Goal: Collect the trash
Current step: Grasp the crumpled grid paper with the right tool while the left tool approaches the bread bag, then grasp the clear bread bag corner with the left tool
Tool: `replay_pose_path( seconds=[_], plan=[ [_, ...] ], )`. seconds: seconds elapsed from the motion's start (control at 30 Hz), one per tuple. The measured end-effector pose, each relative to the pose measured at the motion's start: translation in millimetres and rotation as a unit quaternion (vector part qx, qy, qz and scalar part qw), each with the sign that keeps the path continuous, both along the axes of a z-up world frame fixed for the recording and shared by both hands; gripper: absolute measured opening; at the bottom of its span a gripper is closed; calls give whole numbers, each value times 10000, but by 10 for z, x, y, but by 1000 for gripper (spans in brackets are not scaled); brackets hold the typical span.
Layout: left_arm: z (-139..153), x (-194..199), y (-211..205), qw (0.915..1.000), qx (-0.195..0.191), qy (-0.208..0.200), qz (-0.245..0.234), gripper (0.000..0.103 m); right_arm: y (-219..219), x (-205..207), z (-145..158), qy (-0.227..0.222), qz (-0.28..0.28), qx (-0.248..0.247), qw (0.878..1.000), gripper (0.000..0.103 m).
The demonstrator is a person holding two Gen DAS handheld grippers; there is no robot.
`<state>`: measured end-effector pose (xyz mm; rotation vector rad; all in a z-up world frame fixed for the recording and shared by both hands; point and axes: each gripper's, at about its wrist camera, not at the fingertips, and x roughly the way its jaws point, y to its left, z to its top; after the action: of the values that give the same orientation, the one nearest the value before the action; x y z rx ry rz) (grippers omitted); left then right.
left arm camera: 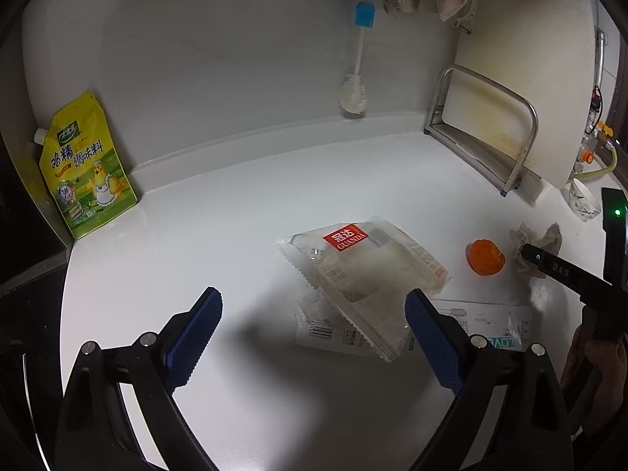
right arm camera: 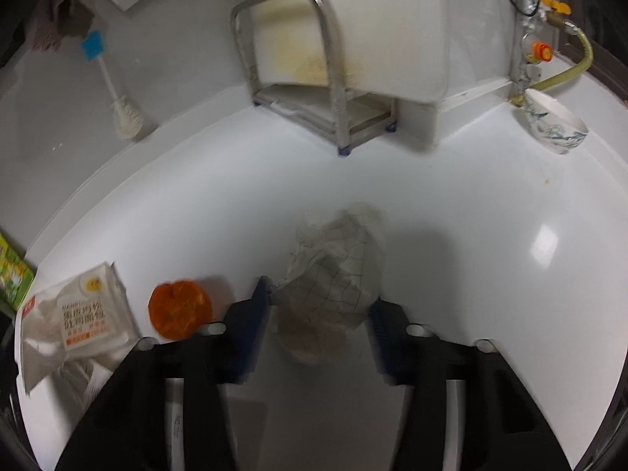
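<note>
Several pieces of trash lie on the white surface [left arm camera: 196, 204], so by the look of things the collecting has hardly begun. A clear GUANDA wrapper [left arm camera: 365, 263] rests on a second wrapper [left arm camera: 333, 329] and a printed paper slip [left arm camera: 486, 324]. To their right sit an orange peel [left arm camera: 484, 261] and a crumpled tissue [right arm camera: 333, 271], well apart from the wrappers. The right gripper [right arm camera: 320, 314] is down at the tissue with its jaws spread to either side of it, not pinching yet; this looks like the first pick. The left gripper [left arm camera: 314, 333] hangs above the wrappers, jaws wide apart and holding nothing. No bin shows in either view. Left to gather, I judge: tissue, peel, both wrappers and the slip.
</note>
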<state>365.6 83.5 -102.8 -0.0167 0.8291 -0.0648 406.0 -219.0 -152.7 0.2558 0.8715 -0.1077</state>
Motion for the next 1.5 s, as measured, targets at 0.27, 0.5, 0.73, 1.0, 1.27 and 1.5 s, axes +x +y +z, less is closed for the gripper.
replay_pose_path(
  seconds=[0.27, 0.5, 0.73, 1.0, 1.27, 1.5],
  plan=[
    [-46, 142, -53, 9997, -199, 149, 10, 93, 64, -247, 161, -304, 62, -92, 9995, 43],
    [-110, 343, -161, 9997, -119, 196, 128, 92, 75, -397, 226, -372, 72, -96, 9992, 43],
    [-228, 425, -302, 9995, 147, 271, 35, 59, 84, -511, 212, -388, 28, 1, 9992, 43],
    [-238, 401, -320, 9994, -20, 285, -171, 10, 123, -661, 201, -367, -14, 49, 9993, 43],
    [-55, 271, -321, 9992, -122, 96, -364, 5, 90, -833, 240, -403, -90, 115, 9991, 43],
    [147, 119, -259, 9989, -216, -84, -419, 1, 64, -963, 261, -415, -137, 173, 9989, 43]
  ],
)
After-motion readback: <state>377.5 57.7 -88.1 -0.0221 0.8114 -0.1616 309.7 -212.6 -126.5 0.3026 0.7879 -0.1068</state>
